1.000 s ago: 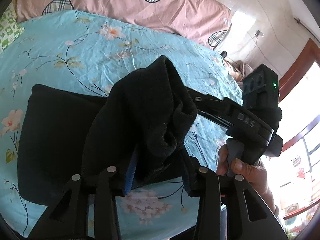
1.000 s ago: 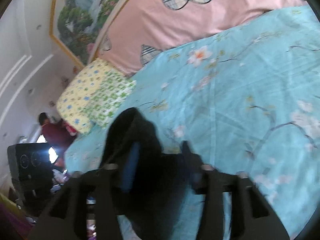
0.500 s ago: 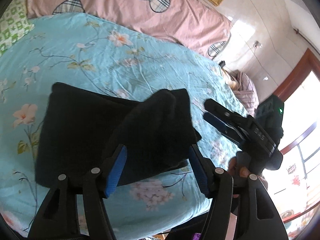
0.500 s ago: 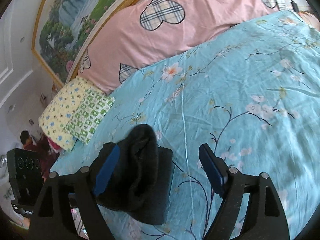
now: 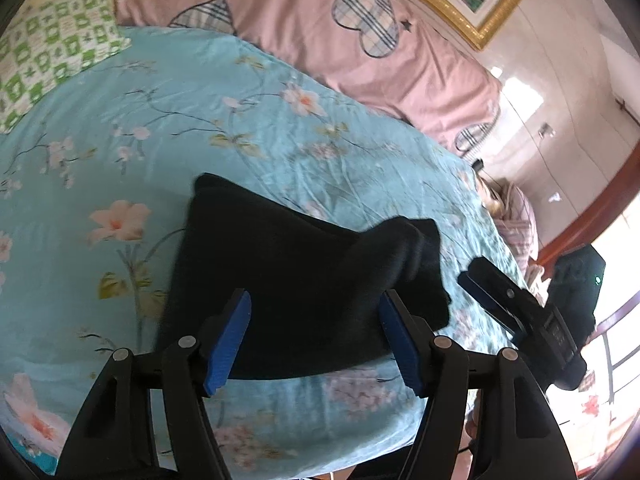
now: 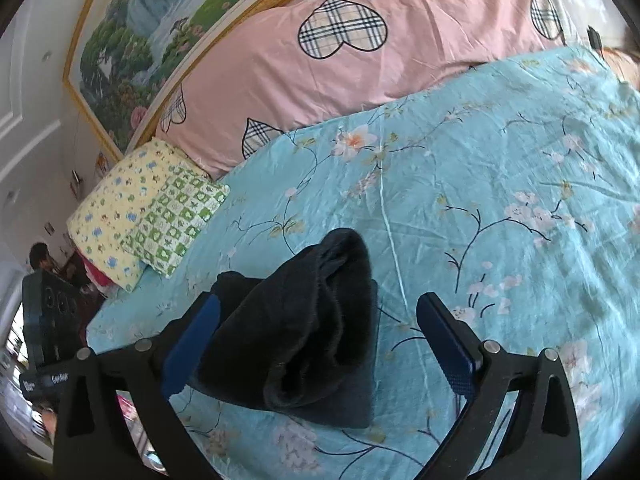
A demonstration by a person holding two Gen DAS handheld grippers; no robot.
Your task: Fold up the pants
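The black pants (image 5: 288, 280) lie folded in a thick bundle on the light blue flowered bed sheet (image 5: 180, 120), near the bed's front edge, with one end humped up. My left gripper (image 5: 316, 320) hovers just in front of them, its jaws opening, and its blue pads stand clear of the cloth. In the right wrist view the pants (image 6: 304, 340) sit between the spread fingers of my right gripper (image 6: 320, 332); its jaws are opening too, not pressing on the cloth. The right gripper (image 5: 520, 312) also shows beside the bundle's right end.
A pink quilt with plaid hearts (image 6: 360, 60) lies along the far side of the bed, and a green and yellow patterned pillow (image 6: 152, 216) at its left. A framed landscape painting (image 6: 160, 32) hangs behind. A person (image 6: 40, 256) sits beyond the bed's left end.
Both grippers have let go of the pants and opened wide. The raised fold has dropped onto the bundle. Both grippers have drawn back from it.
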